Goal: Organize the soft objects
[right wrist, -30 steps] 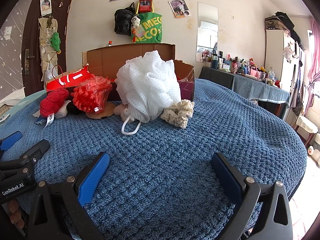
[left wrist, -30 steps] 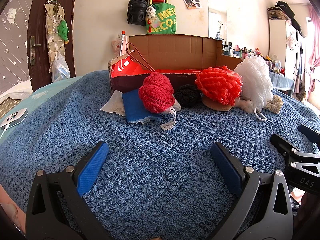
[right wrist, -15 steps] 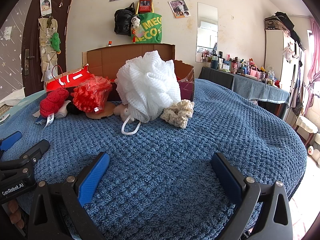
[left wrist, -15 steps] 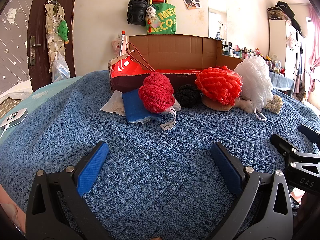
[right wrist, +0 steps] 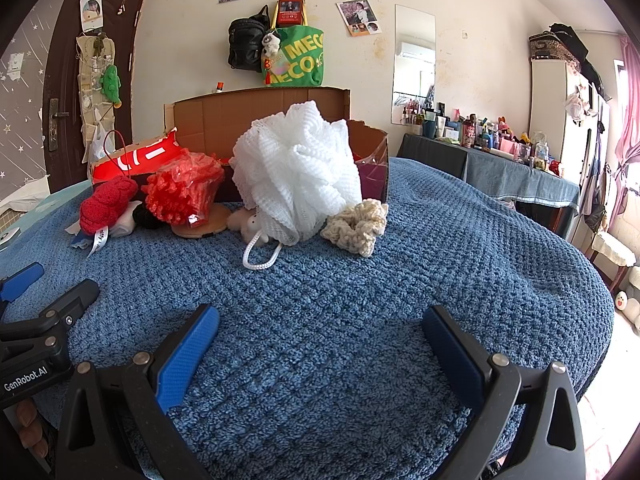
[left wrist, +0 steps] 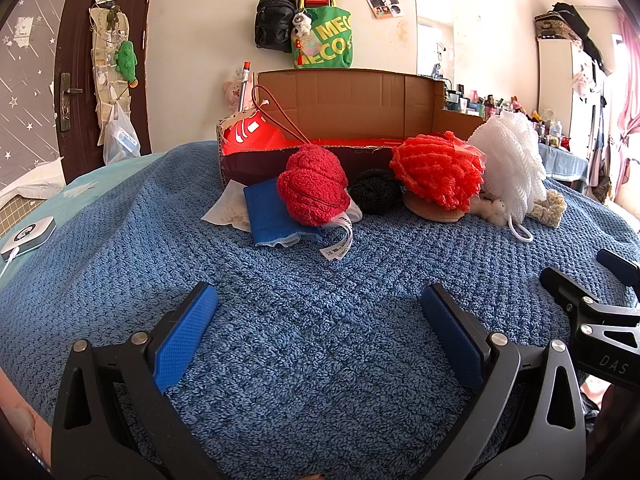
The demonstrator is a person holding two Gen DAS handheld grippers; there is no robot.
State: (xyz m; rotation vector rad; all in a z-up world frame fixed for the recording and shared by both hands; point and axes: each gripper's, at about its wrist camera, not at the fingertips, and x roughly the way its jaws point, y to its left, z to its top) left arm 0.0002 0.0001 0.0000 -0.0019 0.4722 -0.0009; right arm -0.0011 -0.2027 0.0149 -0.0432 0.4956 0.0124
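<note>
A row of soft things lies on the blue blanket [left wrist: 312, 340] before an open cardboard box [left wrist: 352, 120]: a dark red knitted ball [left wrist: 312, 188], a folded blue cloth [left wrist: 266, 210], a black yarn ball [left wrist: 374, 190], a bright red loopy pompom [left wrist: 438, 168], a white mesh bath puff [right wrist: 296, 172], a small white plush toy [right wrist: 250, 224] and a cream crocheted scrunchie [right wrist: 356, 228]. My left gripper [left wrist: 316, 324] is open, well short of the red ball. My right gripper [right wrist: 318, 340] is open too, nothing between its fingers, short of the puff.
The box [right wrist: 260, 116] has a red bag [left wrist: 248, 136] inside at its left end. A white tissue [left wrist: 224, 212] lies under the blue cloth. A small white device [left wrist: 28, 236] sits at the left. A cluttered dresser [right wrist: 488, 152] stands at the right, the blanket's edge [right wrist: 596, 320] near it.
</note>
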